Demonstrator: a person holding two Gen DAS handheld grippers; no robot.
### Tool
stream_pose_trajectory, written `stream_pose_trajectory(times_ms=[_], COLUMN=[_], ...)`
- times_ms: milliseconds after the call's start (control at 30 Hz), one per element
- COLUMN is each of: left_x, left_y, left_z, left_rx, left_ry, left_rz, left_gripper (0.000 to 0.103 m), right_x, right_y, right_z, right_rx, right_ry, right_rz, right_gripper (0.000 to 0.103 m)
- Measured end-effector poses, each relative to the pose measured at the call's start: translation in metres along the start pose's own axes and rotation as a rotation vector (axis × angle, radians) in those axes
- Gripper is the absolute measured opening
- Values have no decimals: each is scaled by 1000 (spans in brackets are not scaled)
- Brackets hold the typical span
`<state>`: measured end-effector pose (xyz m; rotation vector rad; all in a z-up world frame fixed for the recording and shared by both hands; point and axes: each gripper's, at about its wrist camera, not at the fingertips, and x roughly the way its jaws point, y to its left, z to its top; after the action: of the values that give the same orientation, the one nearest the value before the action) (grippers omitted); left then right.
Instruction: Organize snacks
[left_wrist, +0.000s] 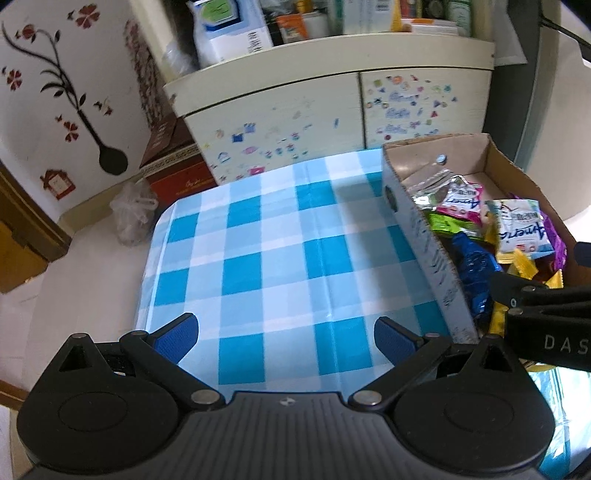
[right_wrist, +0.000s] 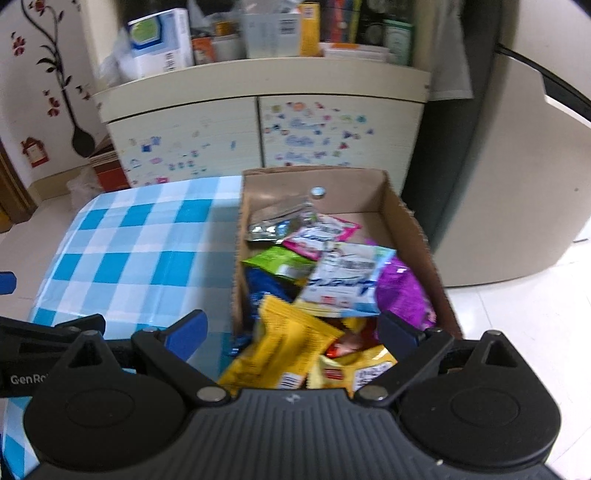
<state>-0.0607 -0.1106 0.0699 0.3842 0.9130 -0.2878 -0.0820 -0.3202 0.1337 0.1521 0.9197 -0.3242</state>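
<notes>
A cardboard box (right_wrist: 402, 206) full of snack packets stands on the right side of a blue-and-white checked table (right_wrist: 140, 243). Inside lie yellow packets (right_wrist: 284, 343), a white-and-blue packet (right_wrist: 347, 280), a purple one (right_wrist: 402, 288), a green one (right_wrist: 277, 260), a pink one (right_wrist: 332, 229) and a silver one (right_wrist: 273, 221). My right gripper (right_wrist: 291, 332) is open over the box's near end, above the yellow packets. My left gripper (left_wrist: 286, 338) is open and empty over the checked cloth (left_wrist: 280, 251), left of the box (left_wrist: 421, 236).
A cream cabinet (left_wrist: 332, 107) with stickers stands behind the table, its top crowded with boxes and bottles. A brown carton (left_wrist: 173, 166) and a clear plastic bag (left_wrist: 133, 214) sit on the floor at the left. The right gripper's body (left_wrist: 546, 317) shows beside the box.
</notes>
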Motion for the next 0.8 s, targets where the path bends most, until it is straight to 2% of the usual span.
stream_pose_trajectory(times_ms=[233, 400, 633, 800], left_x=[5, 4, -1, -1], left_y=[36, 62, 90, 95], left_z=[-8, -8, -9, -13], left_rx=[-77, -116, -187, -188], left_ry=[-3, -36, -57, -56], left_rz=[-6, 34, 11, -1], left_gripper=[103, 103, 103, 103], right_x=[6, 6, 4, 21], right_y=[29, 61, 107, 133], right_z=[-5, -17, -45, -68], right_rx=[-76, -200, -377, -410], right_ry=[-1, -11, -24, 33], right_rz=[67, 131, 248, 270], right_gripper=[98, 98, 98, 98])
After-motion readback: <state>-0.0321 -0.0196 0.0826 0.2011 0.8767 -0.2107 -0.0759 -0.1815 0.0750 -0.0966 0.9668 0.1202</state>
